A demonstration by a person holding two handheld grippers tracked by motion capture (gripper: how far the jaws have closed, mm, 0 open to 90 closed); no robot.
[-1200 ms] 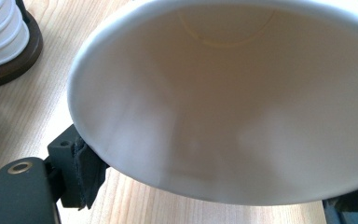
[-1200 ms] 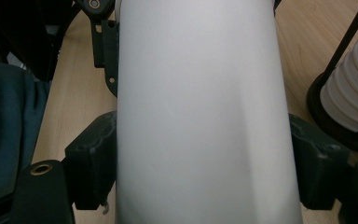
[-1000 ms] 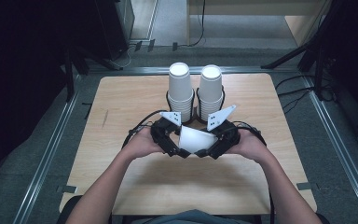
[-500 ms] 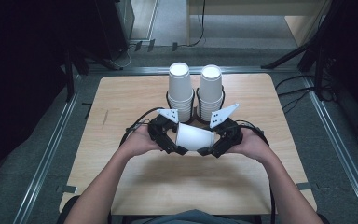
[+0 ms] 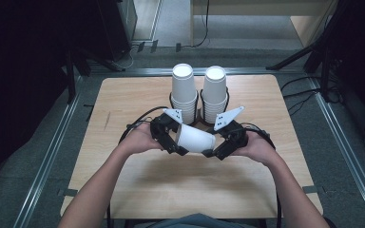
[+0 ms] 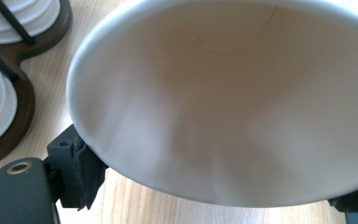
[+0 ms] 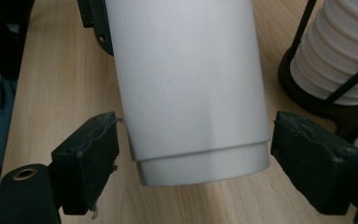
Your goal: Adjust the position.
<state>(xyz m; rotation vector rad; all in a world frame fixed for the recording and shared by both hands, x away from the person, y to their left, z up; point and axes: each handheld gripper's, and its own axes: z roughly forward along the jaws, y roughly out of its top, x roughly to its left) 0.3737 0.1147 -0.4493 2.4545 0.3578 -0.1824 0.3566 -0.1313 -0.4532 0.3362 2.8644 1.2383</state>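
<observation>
A white paper cup [image 5: 196,138] lies on its side in the air between my two grippers, above the middle of the wooden table [image 5: 123,104]. My left gripper [image 5: 173,137] is shut on the cup's wide open end. In the left gripper view the cup's mouth [image 6: 223,102] faces the camera, with a pad [image 6: 86,172] pressed against its rim. My right gripper [image 5: 214,149] is at the cup's narrow bottom end. In the right gripper view the cup's base [image 7: 186,79] sits between the open jaws of that gripper [image 7: 196,163], with a gap on each side.
Two tall stacks of white cups [image 5: 184,92] [image 5: 215,92] stand upside down in a dark wire holder just behind the grippers. The holder's wooden base [image 6: 9,93] and one stack [image 7: 340,51] are close beside the held cup. Cables trail over the table near both hands.
The cup has tipped slightly closer to level between the grippers. Both hands have hardly moved.
</observation>
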